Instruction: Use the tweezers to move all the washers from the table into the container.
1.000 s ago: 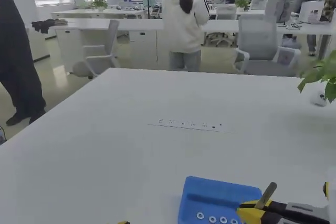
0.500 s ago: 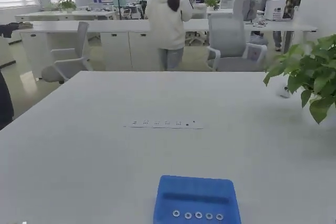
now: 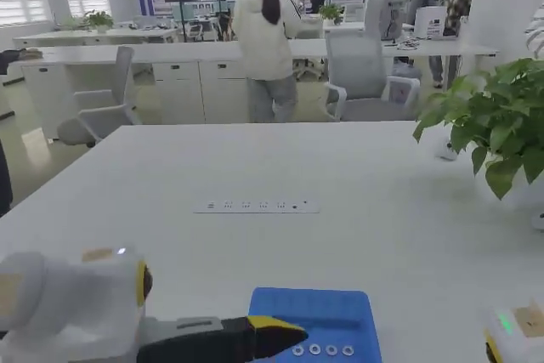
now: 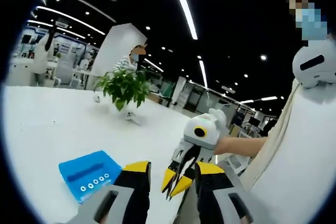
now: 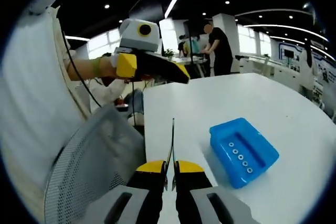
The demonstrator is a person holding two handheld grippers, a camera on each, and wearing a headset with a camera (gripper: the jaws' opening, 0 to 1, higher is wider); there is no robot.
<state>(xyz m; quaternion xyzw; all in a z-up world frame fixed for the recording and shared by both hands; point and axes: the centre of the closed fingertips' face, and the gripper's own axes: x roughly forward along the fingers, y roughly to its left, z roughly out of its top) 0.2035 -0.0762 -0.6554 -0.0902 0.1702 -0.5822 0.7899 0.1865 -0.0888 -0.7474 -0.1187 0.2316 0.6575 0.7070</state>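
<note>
White and smooth, the bench [image 3: 255, 167] carries one shallow blue rectangular container [image 5: 262, 148] with rounded corners, and five small shiny ring washers [image 5: 240, 157] lie inside it in a single row. The left claw [image 4: 172, 171] stands wide and empty, yellow tips apart. The right claw [image 5: 170, 171] is pinched narrow on one thin metal pair of tweezers [image 5: 172, 140].

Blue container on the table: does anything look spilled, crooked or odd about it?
Nothing stands out. The blue container lies flat on the white table, and the five washers sit in a neat row on it, none spilled beside it.
</note>
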